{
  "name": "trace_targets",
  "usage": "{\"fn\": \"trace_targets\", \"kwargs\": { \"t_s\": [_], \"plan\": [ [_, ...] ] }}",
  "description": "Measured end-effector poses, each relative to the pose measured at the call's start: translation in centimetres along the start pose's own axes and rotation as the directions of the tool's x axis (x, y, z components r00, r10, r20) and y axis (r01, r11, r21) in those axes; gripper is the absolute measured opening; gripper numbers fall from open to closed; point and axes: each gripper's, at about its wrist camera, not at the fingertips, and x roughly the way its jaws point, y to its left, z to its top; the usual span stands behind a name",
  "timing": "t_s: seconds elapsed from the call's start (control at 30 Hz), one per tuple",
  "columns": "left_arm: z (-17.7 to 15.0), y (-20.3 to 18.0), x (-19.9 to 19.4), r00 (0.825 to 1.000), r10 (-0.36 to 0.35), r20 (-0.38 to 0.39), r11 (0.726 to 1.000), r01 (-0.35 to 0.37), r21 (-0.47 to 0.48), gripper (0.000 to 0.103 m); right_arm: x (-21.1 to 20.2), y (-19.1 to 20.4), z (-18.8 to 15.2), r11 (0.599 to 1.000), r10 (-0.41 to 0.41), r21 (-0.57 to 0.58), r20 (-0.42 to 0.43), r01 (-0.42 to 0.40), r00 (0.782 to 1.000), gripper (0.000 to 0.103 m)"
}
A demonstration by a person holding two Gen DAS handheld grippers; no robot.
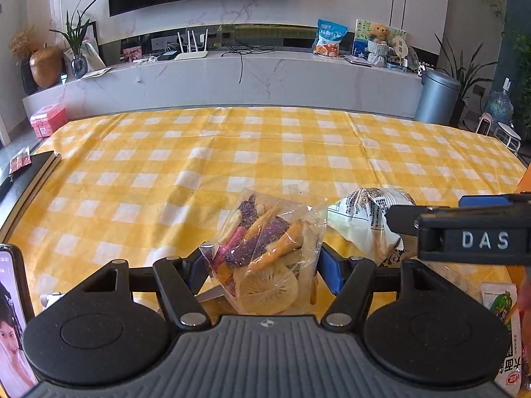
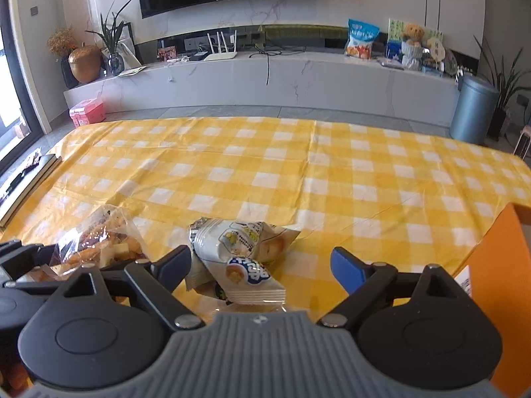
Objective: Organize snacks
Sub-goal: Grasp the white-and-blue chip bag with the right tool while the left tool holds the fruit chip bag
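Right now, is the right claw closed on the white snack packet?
No, the right claw stands wide open, with the white snack packet lying on the checked tablecloth between its fingers, untouched on the right side.

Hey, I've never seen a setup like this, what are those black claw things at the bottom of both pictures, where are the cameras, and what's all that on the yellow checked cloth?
Those are two hand-held grippers; a person carries one in each hand. Each has a wide-angle camera looking forward along its two fingers, so one picture comes from the left gripper and the other from the right gripper.

On the yellow checked tablecloth lie snacks. The left gripper is closed on a clear bag of dried fruit chips, pads pressing its sides. The right gripper is open, with white snack packets lying between its fingers, not gripped. An orange box stands at the right edge.
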Motion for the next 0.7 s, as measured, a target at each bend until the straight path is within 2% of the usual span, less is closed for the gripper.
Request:
{"fn": "trace_targets", "kwargs": {
  "t_s": [0.2,0.27,0.3,0.4,0.47,0.7],
  "plan": [
    [-0.2,-0.3,0.2,1.000,-0.008,-0.004,1.000,0.008,0.009,0.077,1.9,0.4,0.6,0.998,0.033,0.062,-0.047,-0.030,0.998,0.090],
    [-0.3,-0.3,0.2,1.000,-0.011,-0.004,1.000,0.011,0.010,0.077,2.5,0.5,0.4,0.997,0.028,0.069,-0.074,-0.023,0.997,0.083],
    [-0.3,-0.2,0.2,1.000,-0.011,-0.004,1.000,0.011,0.011,0.077,2.7,0.5,0.3,0.997,0.021,0.073,-0.086,-0.015,0.996,0.074],
    [-0.3,-0.3,0.2,1.000,-0.007,-0.005,1.000,0.007,0.015,0.077,2.8,0.3,-0.1,0.995,0.044,0.097,-0.104,-0.034,0.994,0.064],
    [-0.3,-0.4,0.1,1.000,-0.009,-0.006,1.000,0.009,0.018,0.077,2.6,0.5,-0.3,0.996,0.043,0.087,-0.106,-0.034,0.993,0.062],
    [-0.2,-0.5,-1.0,1.000,-0.026,0.004,1.000,0.026,0.000,0.077,0.9,0.6,-0.1,0.998,0.052,0.051,-0.072,-0.048,0.996,0.042]
  ]
}}
